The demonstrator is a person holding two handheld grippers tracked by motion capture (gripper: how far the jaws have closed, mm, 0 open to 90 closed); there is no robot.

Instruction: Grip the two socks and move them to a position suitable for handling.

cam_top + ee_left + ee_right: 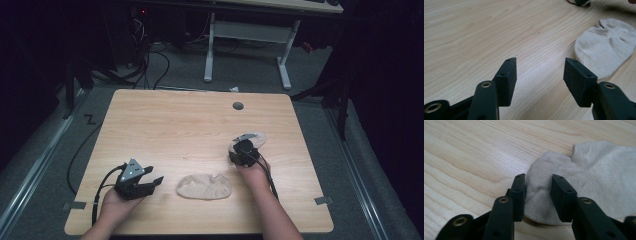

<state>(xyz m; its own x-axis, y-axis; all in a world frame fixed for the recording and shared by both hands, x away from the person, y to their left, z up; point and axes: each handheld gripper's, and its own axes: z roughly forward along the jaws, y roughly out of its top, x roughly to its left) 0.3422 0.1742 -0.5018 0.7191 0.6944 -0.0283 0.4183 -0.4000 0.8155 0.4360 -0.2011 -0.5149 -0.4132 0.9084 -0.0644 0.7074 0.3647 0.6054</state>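
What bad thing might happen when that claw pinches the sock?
The right gripper has only the edge of the far sock between its jaws, so the thin fabric might slip out when lifted. The pinch bunches the cloth, so the sock could come up crumpled rather than flat. The left gripper is open over bare table, beside the near sock, so nothing holds that one down if it gets brushed.

A light wooden table [165,125] with rounded corners has a small round grey cable grommet [238,106] near its far edge. Beyond it, a white-framed desk [247,35] stands on grey carpet, with black cables [150,65] trailing across the floor.
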